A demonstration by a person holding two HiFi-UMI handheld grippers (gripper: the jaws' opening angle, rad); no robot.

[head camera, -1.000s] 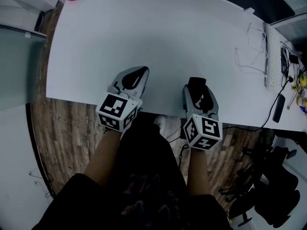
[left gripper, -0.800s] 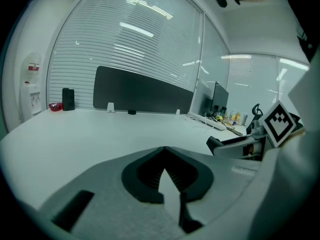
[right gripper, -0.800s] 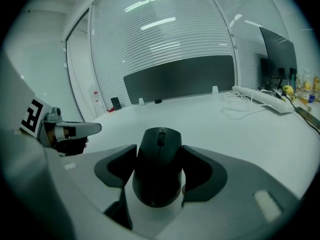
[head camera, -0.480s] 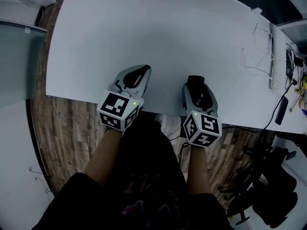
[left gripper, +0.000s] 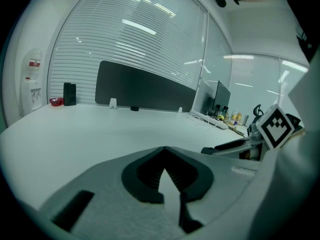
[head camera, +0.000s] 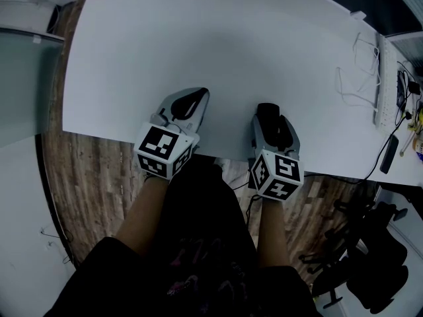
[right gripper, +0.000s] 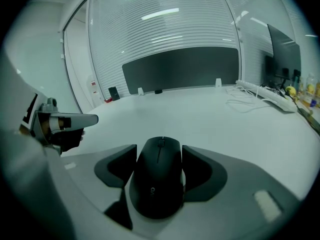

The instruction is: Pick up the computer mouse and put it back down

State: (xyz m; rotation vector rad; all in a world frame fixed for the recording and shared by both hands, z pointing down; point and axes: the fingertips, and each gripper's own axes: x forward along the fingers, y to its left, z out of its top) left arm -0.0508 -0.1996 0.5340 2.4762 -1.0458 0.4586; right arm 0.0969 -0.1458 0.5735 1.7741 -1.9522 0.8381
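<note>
Since the earlier head-view frames very little had shifted: the right gripper (right gripper: 159, 153) had eased slightly down toward the white table (head camera: 198, 38), carrying the black computer mouse (right gripper: 157, 179) with it, while the left gripper (left gripper: 165, 150) kept its place beside it.

At this moment the mouse sat squarely between the right gripper's jaws. Its pads (right gripper: 117, 166) lay against the mouse's two long flanks with no gap showing on either side, so I judged it clamped on the mouse rather than merely straddling it. The jaws stood wide because the mouse's body filled them. The left gripper's jaws were closed tip to tip with nothing between them.

The mouse's long axis ran straight along the line the right gripper pointed, with its scroll-wheel end leading away from the person and its broad palm end tucked back toward the gripper's body. It lay over the table's near edge strip, just in front of the person. Whether its underside already touched the tabletop could not be told from any view.

The left gripper hung well apart to the mouse's left and had no part in the hold, so the work belonged to the right hand alone. I judged the put-down to be in hand. The table ahead was bare, and the only clutter was a power strip (head camera: 380, 78) with loose cables far off to the right.
</note>
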